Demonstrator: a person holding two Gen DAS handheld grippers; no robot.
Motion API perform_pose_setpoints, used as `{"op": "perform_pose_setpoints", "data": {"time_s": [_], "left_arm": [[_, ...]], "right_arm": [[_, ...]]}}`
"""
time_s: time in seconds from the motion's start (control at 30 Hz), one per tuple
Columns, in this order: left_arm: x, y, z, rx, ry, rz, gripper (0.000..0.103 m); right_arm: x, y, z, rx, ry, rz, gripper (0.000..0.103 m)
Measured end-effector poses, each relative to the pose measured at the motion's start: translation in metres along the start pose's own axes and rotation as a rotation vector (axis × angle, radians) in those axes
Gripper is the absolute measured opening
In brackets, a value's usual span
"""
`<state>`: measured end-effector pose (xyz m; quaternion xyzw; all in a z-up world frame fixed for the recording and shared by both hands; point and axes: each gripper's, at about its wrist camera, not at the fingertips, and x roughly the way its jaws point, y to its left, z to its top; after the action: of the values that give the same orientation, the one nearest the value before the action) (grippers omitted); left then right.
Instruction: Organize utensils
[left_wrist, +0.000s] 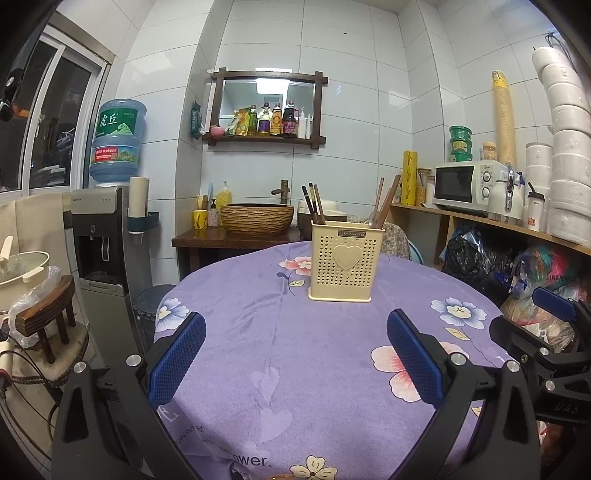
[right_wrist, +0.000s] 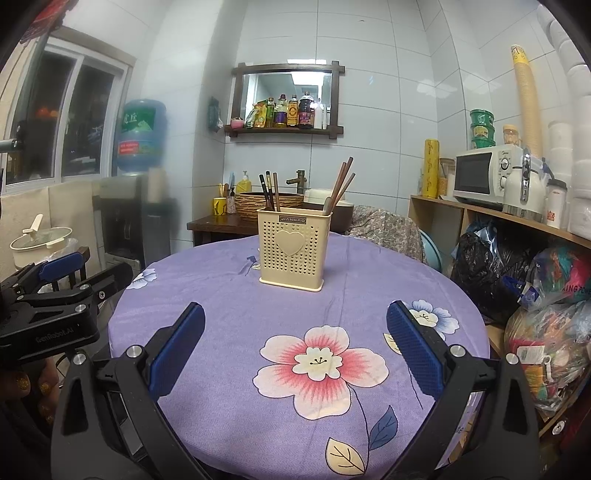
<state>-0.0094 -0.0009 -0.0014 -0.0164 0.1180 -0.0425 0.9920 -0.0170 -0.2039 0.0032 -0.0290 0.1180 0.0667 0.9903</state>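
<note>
A cream perforated utensil holder (left_wrist: 346, 264) (right_wrist: 293, 252) with a heart on its front stands upright on the far half of the round table. Dark chopsticks (left_wrist: 314, 205) (right_wrist: 269, 192) stick out of its left compartment. Brown chopsticks and a spoon (left_wrist: 384, 205) (right_wrist: 338, 190) lean out of the right compartment. My left gripper (left_wrist: 295, 332) hovers open over the near part of the table, nothing between its blue pads. My right gripper (right_wrist: 295, 325) is likewise open and empty, short of the holder. Each gripper shows at the edge of the other's view.
The purple flowered tablecloth (left_wrist: 295, 369) (right_wrist: 229, 295) covers the table. Behind stand a basin (left_wrist: 257, 218), a water dispenser (left_wrist: 98, 236), a microwave (left_wrist: 467, 182) on a wooden shelf, and stuffed bags (right_wrist: 546, 314) at the right. A stool with a pot (left_wrist: 22, 269) sits left.
</note>
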Motion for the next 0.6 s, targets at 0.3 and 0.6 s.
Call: {"op": "perform_pose_setpoints", "data": {"time_s": [0.3,0.6], "left_arm": [[0.0037,-0.0009,-0.0014,0.001,0.015,0.005,0.098],[0.0051,-0.0022,-0.0026,0.006,0.018,0.008,0.098]], "right_arm": [[0.0010,-0.0015,-0.0010,0.001,0.004,-0.001,0.097],[0.0044,-0.0035,-0.0031,0.001,0.009,-0.008,0.097]]}}
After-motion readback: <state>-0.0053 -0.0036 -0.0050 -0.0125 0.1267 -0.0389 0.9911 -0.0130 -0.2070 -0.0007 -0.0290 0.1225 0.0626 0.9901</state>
